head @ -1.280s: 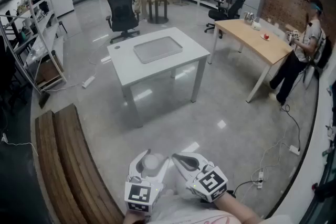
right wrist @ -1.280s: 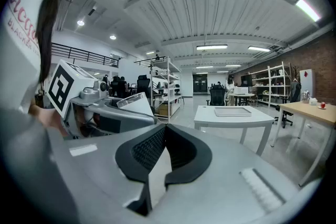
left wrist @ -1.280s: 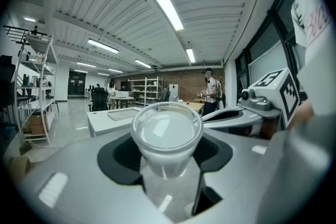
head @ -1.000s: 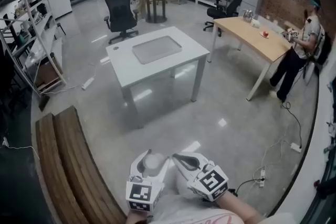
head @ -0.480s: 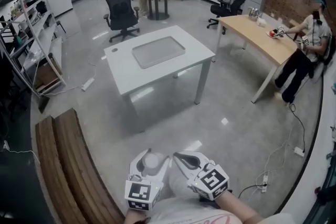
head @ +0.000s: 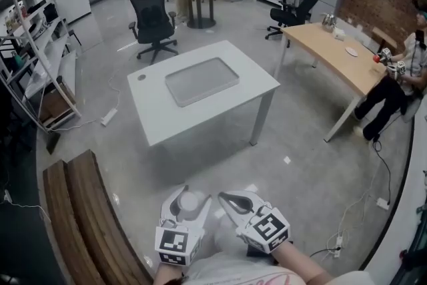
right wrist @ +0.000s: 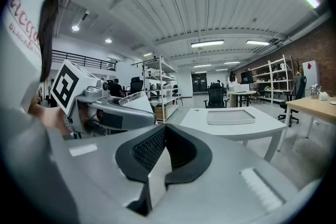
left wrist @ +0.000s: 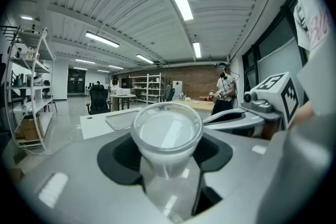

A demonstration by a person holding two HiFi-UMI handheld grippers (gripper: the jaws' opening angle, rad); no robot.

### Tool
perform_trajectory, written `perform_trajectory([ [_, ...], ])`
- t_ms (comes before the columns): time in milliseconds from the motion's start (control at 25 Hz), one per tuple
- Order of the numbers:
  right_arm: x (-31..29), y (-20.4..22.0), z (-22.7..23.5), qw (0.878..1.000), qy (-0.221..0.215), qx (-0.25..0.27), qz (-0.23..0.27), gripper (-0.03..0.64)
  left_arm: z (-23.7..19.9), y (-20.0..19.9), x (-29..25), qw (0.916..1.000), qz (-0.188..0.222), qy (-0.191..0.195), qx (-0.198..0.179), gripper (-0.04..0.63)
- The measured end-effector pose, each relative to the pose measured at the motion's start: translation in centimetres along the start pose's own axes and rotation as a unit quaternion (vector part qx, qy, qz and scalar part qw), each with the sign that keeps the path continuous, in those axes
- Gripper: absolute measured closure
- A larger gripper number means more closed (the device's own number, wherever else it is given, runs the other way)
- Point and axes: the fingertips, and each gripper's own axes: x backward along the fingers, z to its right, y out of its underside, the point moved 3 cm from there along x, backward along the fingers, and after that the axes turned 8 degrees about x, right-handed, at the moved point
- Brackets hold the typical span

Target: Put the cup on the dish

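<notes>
A clear plastic cup (left wrist: pixel 166 131) sits between the jaws of my left gripper (left wrist: pixel 166 150), which is shut on it. From the head view the cup (head: pixel 189 202) shows low in the picture, held in front of the person's body. Beside it my right gripper (head: pixel 224 197) is shut with nothing in it; its black pads (right wrist: pixel 149 149) meet. A shallow grey tray-like dish (head: pixel 202 80) lies in the middle of the white table (head: pixel 167 118), well ahead of both grippers. The dish (right wrist: pixel 231 116) also shows in the right gripper view.
A wooden bench (head: pixel 87 217) runs along the left. A black office chair (head: pixel 153 23) stands behind the white table. At the right a person (head: pixel 400 87) stands by a long wooden table (head: pixel 333 53). Metal shelves (head: pixel 30 57) line the left wall. Grey floor lies between me and the white table.
The head view has shifted, so the white table sits a little lower and nearer. The person at the wooden table has moved rightwards. Both grippers and the cup keep their pose.
</notes>
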Motion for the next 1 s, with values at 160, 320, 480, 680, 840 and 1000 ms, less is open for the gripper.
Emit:
perform_trajectory([
  [160,-1.9,-1.0,2.8,1.000,0.000,-0.001,0.001,0.615,-1.7,-1.7,-3.2,1.0000,-0.003,0.003,-0.006,0.341],
  [320,-3.6,-1.7,5.1,1.000,-0.006,0.007,-0.002,0.615,-2.9,-3.3,-6.2,0.9999,0.003,0.006,-0.015,0.341],
  [480,-4.9,-2.3,7.2,1.000,0.009,0.016,0.004,0.615,-3.3,-3.9,-8.4,0.9993,0.007,0.017,-0.031,0.341],
  [680,-6.0,-1.9,9.1,1.000,0.021,0.013,-0.008,0.615,-3.9,-4.2,-10.7,0.9993,0.005,0.029,-0.022,0.341],
  [840,-6.6,-2.0,10.8,0.999,0.030,0.011,-0.003,0.615,-4.9,-4.7,-12.2,0.9994,0.012,0.032,-0.012,0.341],
  [1000,-7.6,-2.1,12.3,0.999,0.041,0.015,0.003,0.615,-6.3,-5.2,-13.8,0.9995,0.016,0.027,-0.010,0.341],
])
